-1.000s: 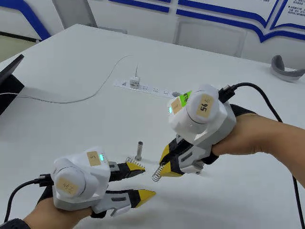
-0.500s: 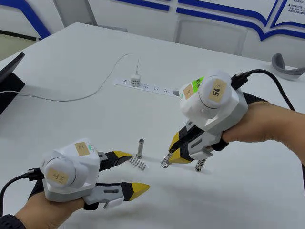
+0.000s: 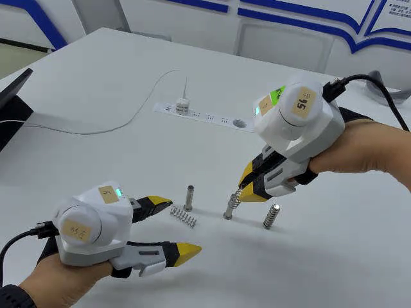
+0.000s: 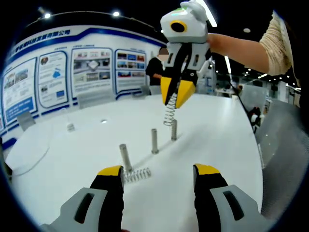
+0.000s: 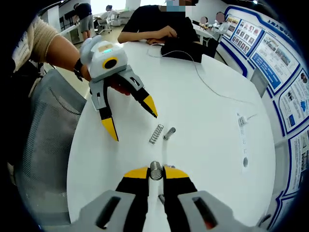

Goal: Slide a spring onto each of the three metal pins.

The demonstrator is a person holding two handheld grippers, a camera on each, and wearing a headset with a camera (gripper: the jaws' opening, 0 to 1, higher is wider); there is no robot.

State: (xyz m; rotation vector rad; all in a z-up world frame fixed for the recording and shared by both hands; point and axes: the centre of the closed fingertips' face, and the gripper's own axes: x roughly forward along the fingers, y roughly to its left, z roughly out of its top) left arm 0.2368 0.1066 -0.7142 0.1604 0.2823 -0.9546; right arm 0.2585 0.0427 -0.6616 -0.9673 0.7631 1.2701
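Three metal pins stand in a row on the white table. The left pin (image 3: 189,197) is bare. My right gripper (image 3: 247,191) is shut on a spring (image 3: 236,198), whose lower end meets the top of the middle pin (image 3: 228,210). The right pin (image 3: 271,216) carries a spring. A loose spring (image 3: 183,217) lies beside the left pin. My left gripper (image 3: 173,226) is open and empty just short of that spring. The left gripper view has its own gripper (image 4: 158,170), the loose spring (image 4: 136,175) and the held spring (image 4: 169,113). In the right gripper view, the right gripper (image 5: 154,173) pinches the spring (image 5: 154,169).
A white power strip (image 3: 205,117) with a plugged-in cable lies further back on the table. A dark monitor edge (image 3: 11,106) is at the far left. People sit at the table's far end (image 5: 154,24). A grey mesh chair (image 5: 46,140) stands by the table.
My right gripper has lifted the spring off the table and carried it up and right, over the middle pin. The left gripper has stayed open, shifting slightly.
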